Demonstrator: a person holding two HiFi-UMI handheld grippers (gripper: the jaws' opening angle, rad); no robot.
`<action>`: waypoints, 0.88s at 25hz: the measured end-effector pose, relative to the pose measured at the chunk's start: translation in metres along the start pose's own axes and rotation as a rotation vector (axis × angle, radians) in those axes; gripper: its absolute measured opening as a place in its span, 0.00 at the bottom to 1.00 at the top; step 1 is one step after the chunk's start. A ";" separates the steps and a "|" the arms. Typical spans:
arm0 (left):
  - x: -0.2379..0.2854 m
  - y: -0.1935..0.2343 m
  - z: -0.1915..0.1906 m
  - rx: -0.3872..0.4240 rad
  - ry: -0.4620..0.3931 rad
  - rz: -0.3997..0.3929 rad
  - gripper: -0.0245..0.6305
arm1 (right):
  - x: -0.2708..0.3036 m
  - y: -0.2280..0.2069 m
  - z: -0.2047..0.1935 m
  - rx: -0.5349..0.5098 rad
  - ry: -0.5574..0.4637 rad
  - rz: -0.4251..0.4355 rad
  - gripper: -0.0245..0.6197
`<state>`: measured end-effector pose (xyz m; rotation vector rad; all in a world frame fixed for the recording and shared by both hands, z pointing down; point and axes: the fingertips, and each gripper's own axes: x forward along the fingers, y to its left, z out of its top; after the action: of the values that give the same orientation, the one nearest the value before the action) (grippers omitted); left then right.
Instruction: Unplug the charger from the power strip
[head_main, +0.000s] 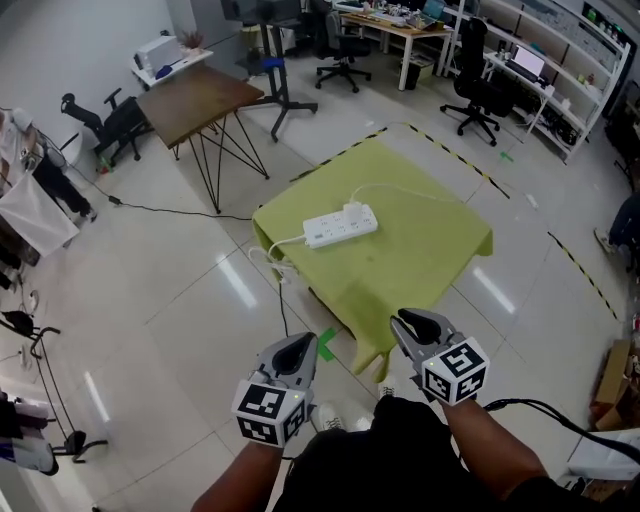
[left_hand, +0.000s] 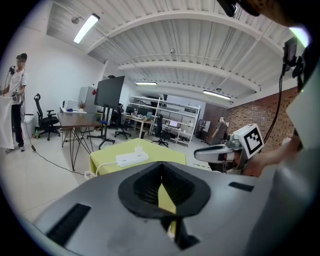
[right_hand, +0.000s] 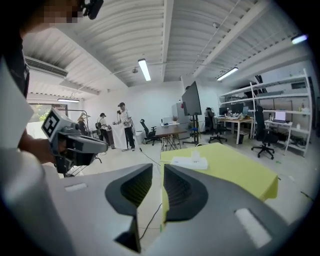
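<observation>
A white power strip (head_main: 340, 227) lies on a low table under a yellow-green cloth (head_main: 410, 265). A white charger (head_main: 355, 209) stands plugged into its far end, and a white cable runs off to the right. Both grippers hover near my body, well short of the table. My left gripper (head_main: 300, 341) has its jaws together, with nothing held. My right gripper (head_main: 403, 318) shows a narrow gap between its jaws, also empty. The left gripper view looks past its own jaws (left_hand: 161, 166) at the strip (left_hand: 132, 158). The right gripper view does the same past its jaws (right_hand: 158, 169), with the strip (right_hand: 190, 161) ahead.
The strip's white cord hangs off the table's left edge to the floor (head_main: 275, 262). A brown table on wire legs (head_main: 195, 100) stands beyond on the left. Office chairs, desks and shelves line the back. Yellow-black tape (head_main: 455, 155) marks the floor. People stand far left (right_hand: 122, 125).
</observation>
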<state>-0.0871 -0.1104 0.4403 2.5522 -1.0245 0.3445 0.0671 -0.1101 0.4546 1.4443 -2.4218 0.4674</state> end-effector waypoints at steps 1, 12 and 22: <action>0.004 0.002 -0.001 -0.006 0.000 0.003 0.05 | 0.013 -0.010 0.000 -0.006 0.013 -0.007 0.16; 0.034 0.036 0.001 -0.114 0.003 0.172 0.05 | 0.208 -0.151 -0.011 0.027 0.139 -0.067 0.40; 0.025 0.075 0.003 -0.215 0.029 0.424 0.05 | 0.338 -0.210 -0.024 0.006 0.217 -0.113 0.58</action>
<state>-0.1220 -0.1777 0.4646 2.1236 -1.5033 0.3579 0.0994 -0.4621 0.6382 1.4426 -2.1601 0.5727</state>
